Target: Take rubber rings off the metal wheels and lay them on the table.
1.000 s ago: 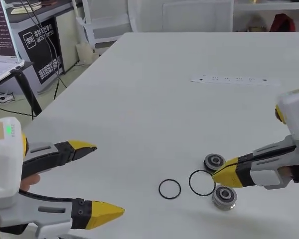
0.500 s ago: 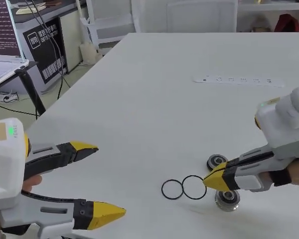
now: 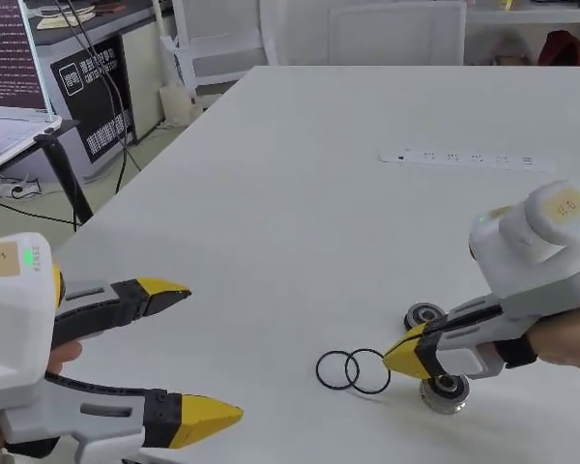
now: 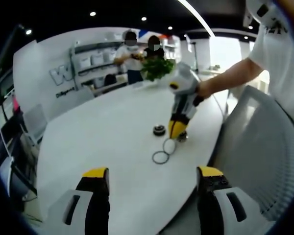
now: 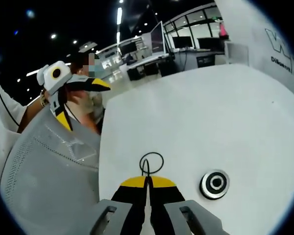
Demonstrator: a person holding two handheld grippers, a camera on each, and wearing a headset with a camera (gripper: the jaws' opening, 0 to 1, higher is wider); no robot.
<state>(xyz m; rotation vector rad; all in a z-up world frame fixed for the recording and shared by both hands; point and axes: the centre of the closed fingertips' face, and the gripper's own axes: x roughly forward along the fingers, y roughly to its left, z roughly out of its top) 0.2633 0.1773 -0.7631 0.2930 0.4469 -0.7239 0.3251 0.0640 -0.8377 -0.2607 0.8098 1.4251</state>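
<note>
1. Head view: the right hand-held gripper (image 3: 396,356) is pinched shut on the edge of a rubber ring (image 3: 369,371), low over the white table (image 3: 319,193). This held ring overlaps a loose rubber ring (image 3: 334,369) lying flat beside it. The far metal wheel (image 3: 423,315) and the near metal wheel (image 3: 445,391) sit close on either side of the jaws. The left hand-held gripper (image 3: 198,353) hangs well apart, spread wide and holding nothing.
2. Left gripper view: its own jaws stand wide open. Across the table, the right hand-held gripper (image 4: 179,128) meets the held ring (image 4: 169,146), which touches or overlaps the loose rubber ring (image 4: 160,157).
3. Right gripper view: the jaws are closed together, with a black ring loop (image 5: 152,162) just ahead of the tips. I cannot tell which ring it is. One metal wheel (image 5: 214,184) lies to the side.
4. Likely risks:
   - If let go here, the ring may land on the loose one rather than flat on the table.
   - The thin rubber may cling to a jaw as it opens.
   - Drawing back could knock the near wheel and set it rolling.
</note>
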